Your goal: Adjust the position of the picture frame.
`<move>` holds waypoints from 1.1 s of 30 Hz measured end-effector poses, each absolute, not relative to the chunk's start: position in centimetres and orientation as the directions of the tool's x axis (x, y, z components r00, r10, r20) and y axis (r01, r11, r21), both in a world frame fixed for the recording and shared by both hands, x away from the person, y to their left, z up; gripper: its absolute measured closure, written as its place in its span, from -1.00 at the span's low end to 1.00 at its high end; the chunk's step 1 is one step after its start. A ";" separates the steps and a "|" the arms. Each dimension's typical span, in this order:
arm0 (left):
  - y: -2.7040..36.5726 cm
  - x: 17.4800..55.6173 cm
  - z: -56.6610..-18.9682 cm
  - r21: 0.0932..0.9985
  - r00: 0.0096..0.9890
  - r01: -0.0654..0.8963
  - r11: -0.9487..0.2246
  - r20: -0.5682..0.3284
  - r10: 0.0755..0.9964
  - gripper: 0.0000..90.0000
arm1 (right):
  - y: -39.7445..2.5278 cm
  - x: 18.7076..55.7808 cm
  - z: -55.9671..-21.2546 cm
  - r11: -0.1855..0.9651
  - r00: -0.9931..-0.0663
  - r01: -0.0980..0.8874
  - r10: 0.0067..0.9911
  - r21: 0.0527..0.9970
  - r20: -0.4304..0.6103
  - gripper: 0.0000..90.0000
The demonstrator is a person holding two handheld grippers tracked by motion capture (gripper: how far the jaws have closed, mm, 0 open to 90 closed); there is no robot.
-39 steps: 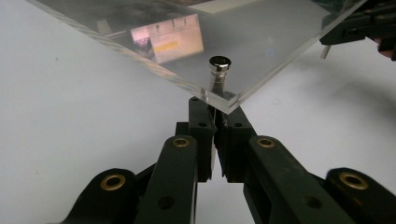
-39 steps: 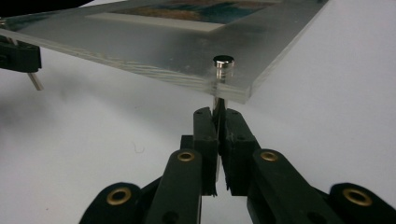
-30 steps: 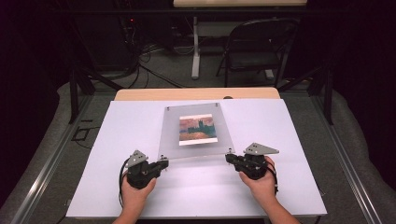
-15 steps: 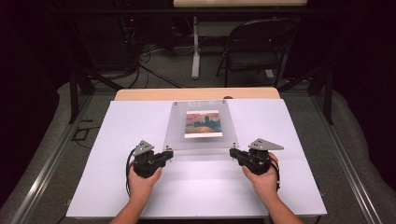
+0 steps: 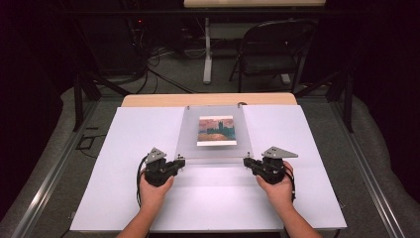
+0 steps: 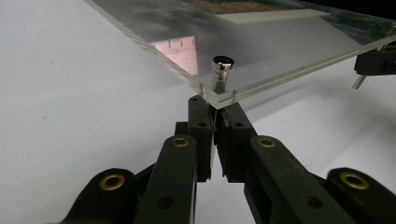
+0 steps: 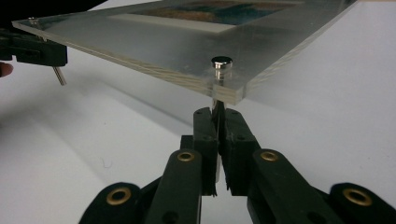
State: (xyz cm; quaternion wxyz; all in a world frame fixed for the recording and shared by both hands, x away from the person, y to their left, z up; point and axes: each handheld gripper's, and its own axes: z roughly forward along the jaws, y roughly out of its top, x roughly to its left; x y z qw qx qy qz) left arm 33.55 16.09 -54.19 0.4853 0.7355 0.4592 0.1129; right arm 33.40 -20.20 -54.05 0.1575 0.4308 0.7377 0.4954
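Tools grip a clear acrylic picture frame (image 5: 215, 134) at its 2 near corner standoff pins: left tool (image 6: 215, 109) at 7 o'clock, right tool (image 7: 218, 114) at 5, near edge lifted off the worktop (image 5: 307, 148). Thin pins could slip, dropping the frame.

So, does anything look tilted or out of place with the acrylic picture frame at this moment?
Yes. The acrylic picture frame is not flat: its near edge is raised off the white table, held by its corner pins in the left tool and right tool. No damage visible.
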 end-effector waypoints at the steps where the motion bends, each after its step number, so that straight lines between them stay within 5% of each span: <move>1: 16.0 33.6 -54.3 0.817 0.556 0.565 -0.112 -0.277 0.783 0.88 | -20.2 33.4 -54.1 0.139 -0.577 0.483 0.793 0.865 0.195 0.91; 33: 16.0 34.1 -55.5 0.804 0.547 0.579 -0.135 -0.261 0.796 0.88 | -19.9 34.4 -55.3 0.157 -0.571 0.519 0.795 0.840 0.204 0.89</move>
